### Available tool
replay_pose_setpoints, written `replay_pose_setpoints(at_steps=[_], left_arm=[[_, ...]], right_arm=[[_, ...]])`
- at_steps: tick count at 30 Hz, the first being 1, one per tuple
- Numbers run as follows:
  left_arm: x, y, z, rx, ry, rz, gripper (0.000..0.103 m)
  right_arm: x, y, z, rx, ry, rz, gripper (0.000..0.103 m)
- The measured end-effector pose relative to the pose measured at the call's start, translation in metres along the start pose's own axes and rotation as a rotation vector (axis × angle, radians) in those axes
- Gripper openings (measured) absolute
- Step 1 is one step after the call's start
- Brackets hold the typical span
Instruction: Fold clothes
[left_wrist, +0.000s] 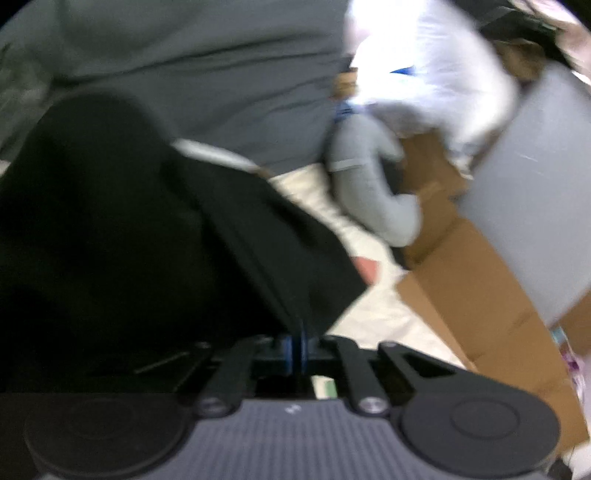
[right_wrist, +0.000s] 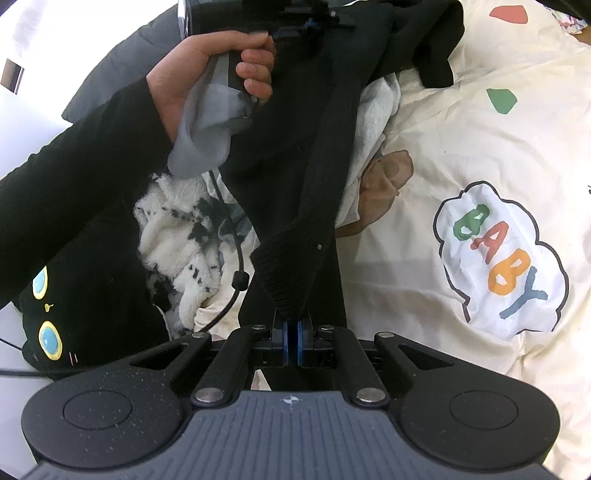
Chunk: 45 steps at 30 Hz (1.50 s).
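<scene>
In my left hand-held gripper's blurred view, the left hand-held gripper (left_wrist: 295, 332) is clenched on the black garment (left_wrist: 110, 229), whose cloth spreads dark over the left and middle of the picture. Behind it lies a grey quilt (left_wrist: 207, 66); to the right a cream sheet (left_wrist: 354, 236) shows, then a grey sleeve (left_wrist: 369, 192) hanging out of an open cardboard box (left_wrist: 480, 280).

In the right hand-held gripper's view, my left hand (right_wrist: 207, 74), in a black sleeve (right_wrist: 74, 177), grips its handle at upper left, above a fluffy white and black cloth (right_wrist: 173, 236). In the middle, my right hand-held gripper (right_wrist: 291, 332) is clamped on a ribbed edge of the black garment (right_wrist: 295, 229), which stretches up to the other hand-held gripper. At right the bed sheet (right_wrist: 443, 155) carries a "BABY" print (right_wrist: 502, 254).
</scene>
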<state>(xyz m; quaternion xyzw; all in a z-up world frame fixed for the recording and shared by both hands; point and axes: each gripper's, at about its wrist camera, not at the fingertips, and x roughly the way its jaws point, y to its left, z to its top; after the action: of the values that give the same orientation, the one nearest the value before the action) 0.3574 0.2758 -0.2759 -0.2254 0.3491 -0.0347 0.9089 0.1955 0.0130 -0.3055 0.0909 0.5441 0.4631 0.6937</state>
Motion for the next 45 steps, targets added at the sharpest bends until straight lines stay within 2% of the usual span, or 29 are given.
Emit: replay_pose_setpoints(at_steps=[2, 7, 9, 10, 11, 18, 26, 30, 34, 35, 40, 45], left_arm=[[-0.009, -0.013, -0.005, 0.071, -0.013, -0.036, 0.004], [-0.026, -0.032, -0.022, 0.093, -0.002, -0.129, 0.004], [-0.032, -0.038, -0.031, 0.099, 0.011, -0.166, 0.004], [-0.034, -0.041, -0.036, 0.100, 0.020, -0.185, 0.004], [-0.037, -0.044, -0.042, 0.101, 0.030, -0.203, 0.004], [-0.047, -0.064, -0.084, 0.129, 0.100, -0.287, 0.004], [-0.061, -0.077, -0.122, 0.132, 0.152, -0.302, 0.004], [-0.067, -0.084, -0.141, 0.151, 0.183, -0.312, 0.004], [-0.071, -0.095, -0.165, 0.194, 0.235, -0.327, 0.003], [-0.073, -0.098, -0.173, 0.207, 0.253, -0.337, 0.003], [-0.078, -0.113, -0.209, 0.287, 0.343, -0.381, 0.003], [-0.075, -0.110, -0.227, 0.277, 0.399, -0.380, 0.003]], right_arm=[[0.000, -0.001, -0.002, 0.005, 0.007, 0.001, 0.003], [-0.003, -0.006, -0.007, 0.012, 0.032, -0.010, 0.010], [-0.010, -0.011, -0.011, 0.014, 0.031, -0.006, 0.021], [-0.015, -0.015, -0.013, 0.020, 0.030, -0.005, 0.033], [-0.020, -0.019, -0.016, 0.026, 0.026, -0.007, 0.037], [-0.057, -0.055, -0.025, 0.111, -0.031, -0.055, 0.039], [-0.099, -0.086, -0.018, 0.206, -0.156, -0.111, 0.042], [-0.116, -0.098, -0.009, 0.248, -0.219, -0.126, 0.049], [-0.126, -0.101, -0.003, 0.275, -0.262, -0.127, 0.061], [-0.127, -0.100, -0.002, 0.275, -0.267, -0.129, 0.064], [-0.113, -0.091, 0.001, 0.249, -0.233, -0.135, 0.068], [-0.099, -0.085, -0.005, 0.212, -0.167, -0.167, 0.075]])
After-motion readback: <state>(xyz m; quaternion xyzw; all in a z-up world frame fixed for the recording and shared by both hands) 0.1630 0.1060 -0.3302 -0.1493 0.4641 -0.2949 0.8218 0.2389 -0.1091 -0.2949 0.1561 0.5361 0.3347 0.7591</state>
